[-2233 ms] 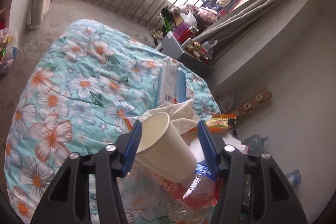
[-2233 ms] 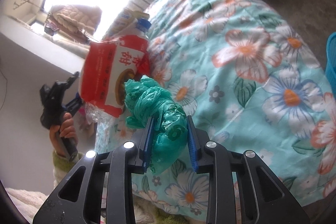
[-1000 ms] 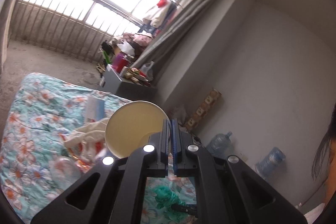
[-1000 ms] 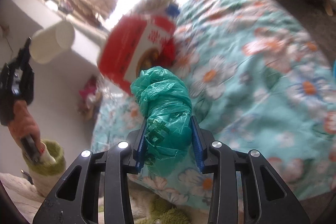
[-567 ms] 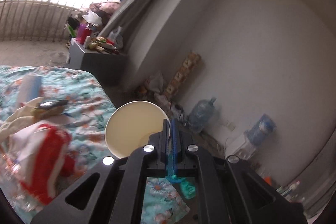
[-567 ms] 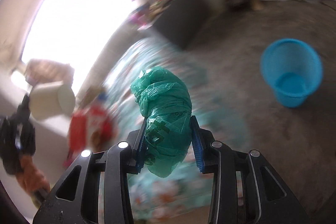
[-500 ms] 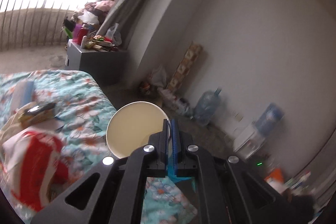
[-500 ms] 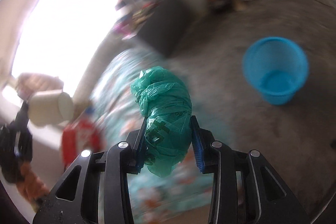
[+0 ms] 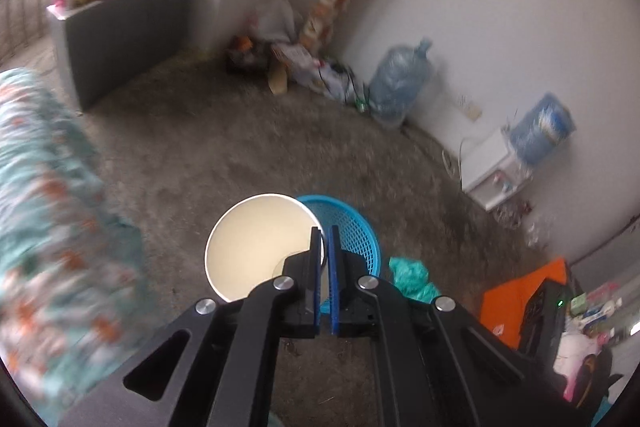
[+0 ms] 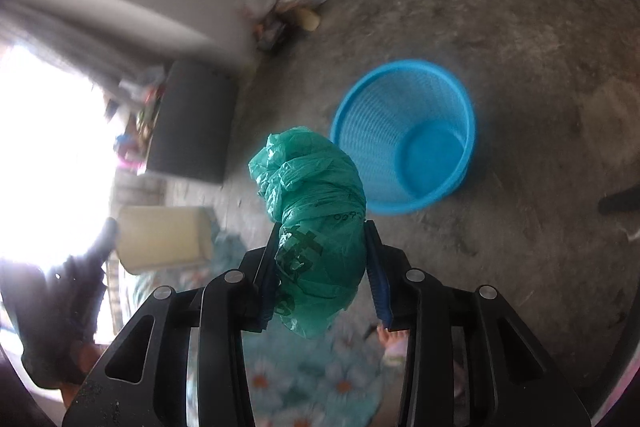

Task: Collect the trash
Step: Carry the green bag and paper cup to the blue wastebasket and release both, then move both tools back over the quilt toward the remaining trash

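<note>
I have swung both tools away from the bed, which now trails at the edge of each view. The blue basket point(image 10: 404, 135) sits ahead of and below my right gripper point(image 10: 325, 263), whose fingers squeeze the green plastic bag point(image 10: 316, 223). My left gripper point(image 9: 325, 279) is pressed together on the rim of the paper cup point(image 9: 260, 247), just short of the basket point(image 9: 352, 227). Both pieces look ready to drop once I am over the opening.

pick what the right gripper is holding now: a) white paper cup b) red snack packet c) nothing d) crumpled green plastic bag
d: the right gripper is clamped on the crumpled green plastic bag, short of the blue basket; the paper cup is in the left gripper.
</note>
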The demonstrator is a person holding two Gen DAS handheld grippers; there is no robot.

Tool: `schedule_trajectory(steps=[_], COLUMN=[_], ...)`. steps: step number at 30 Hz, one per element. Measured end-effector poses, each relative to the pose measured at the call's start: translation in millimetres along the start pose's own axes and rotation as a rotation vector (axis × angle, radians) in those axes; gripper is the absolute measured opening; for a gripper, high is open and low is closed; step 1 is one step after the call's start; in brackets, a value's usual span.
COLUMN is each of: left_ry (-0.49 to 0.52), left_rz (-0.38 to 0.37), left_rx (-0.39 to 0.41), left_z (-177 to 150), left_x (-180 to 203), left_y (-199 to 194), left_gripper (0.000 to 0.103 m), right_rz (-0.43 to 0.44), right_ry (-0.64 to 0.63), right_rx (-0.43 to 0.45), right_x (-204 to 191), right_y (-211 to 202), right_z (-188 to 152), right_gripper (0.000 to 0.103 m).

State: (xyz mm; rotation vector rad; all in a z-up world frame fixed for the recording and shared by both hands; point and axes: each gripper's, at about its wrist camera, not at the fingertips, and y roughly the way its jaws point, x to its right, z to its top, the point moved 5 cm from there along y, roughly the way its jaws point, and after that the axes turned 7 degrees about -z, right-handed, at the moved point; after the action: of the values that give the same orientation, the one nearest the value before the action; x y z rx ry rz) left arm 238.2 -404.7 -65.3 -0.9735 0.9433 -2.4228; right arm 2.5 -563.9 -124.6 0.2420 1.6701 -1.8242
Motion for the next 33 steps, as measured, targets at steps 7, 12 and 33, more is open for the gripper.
schedule_trajectory(steps=[7,12,33], left_ry=[0.021,0.025,0.025], left_rz=[-0.003,0.039,0.075], left_rx=[-0.124,-0.135,0.236], left_z=[22.3,18.9,-48.3], left_x=[13.4,12.8,4.0], left_y=[108.5,133.7,-119.9], left_gripper=[0.041,0.06,0.081], right_rz=[0.046,-0.071,-0.33], right_ry=[0.085,0.187,-0.358], right_rx=[0.016,0.011,0.302], right_x=[18.7,58.2,-63.4], right_y=[46.7,60.5,-58.0], right_z=[62.3,73.4,-21.9], right_gripper=[0.072,0.072,0.095])
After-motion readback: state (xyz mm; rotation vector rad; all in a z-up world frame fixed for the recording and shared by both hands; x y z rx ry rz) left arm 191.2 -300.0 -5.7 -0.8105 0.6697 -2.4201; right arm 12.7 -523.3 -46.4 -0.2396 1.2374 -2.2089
